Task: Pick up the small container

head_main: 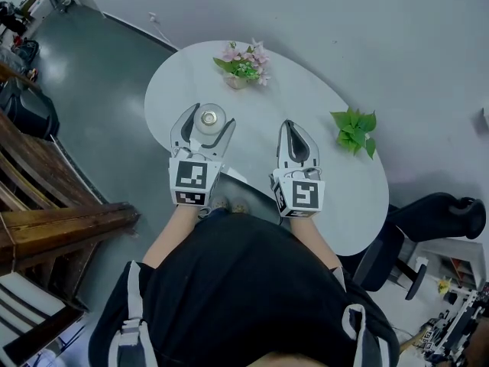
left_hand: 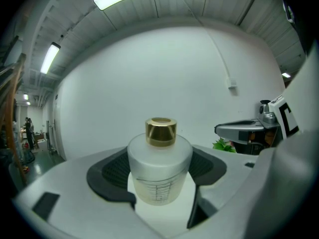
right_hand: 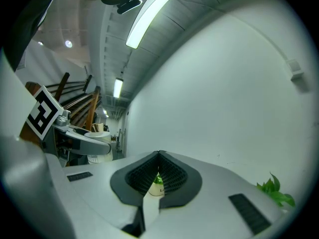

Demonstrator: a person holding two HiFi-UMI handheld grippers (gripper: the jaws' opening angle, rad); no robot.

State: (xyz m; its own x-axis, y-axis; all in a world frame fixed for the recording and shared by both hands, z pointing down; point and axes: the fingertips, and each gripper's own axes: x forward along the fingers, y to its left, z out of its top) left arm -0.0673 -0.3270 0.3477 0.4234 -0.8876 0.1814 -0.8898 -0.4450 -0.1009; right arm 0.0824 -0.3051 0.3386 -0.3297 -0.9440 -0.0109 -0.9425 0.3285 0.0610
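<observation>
Left gripper [head_main: 206, 121] clasps the small container [left_hand: 159, 168] by its sides, ready to lift; right gripper [head_main: 293, 128], at its 3 o'clock, idles with jaws together.

Frosted white container [left_hand: 159, 171], gold cap [left_hand: 161, 131], white table [head_main: 302, 105]

No word, brand or number is showing clearly enough to be read. The bottle [left_hand: 159, 169] is carrying a printed ladder of thin measuring lines on its frosted side, and no figures are showing beside them. The left marker cube [head_main: 191, 180] and the right marker cube [head_main: 299, 196] are showing black-and-white square codes, not letters. In the right gripper view, the small flower pot [right_hand: 157, 189] is bearing a dark mark that is looking like a letter but is too small to read.
</observation>
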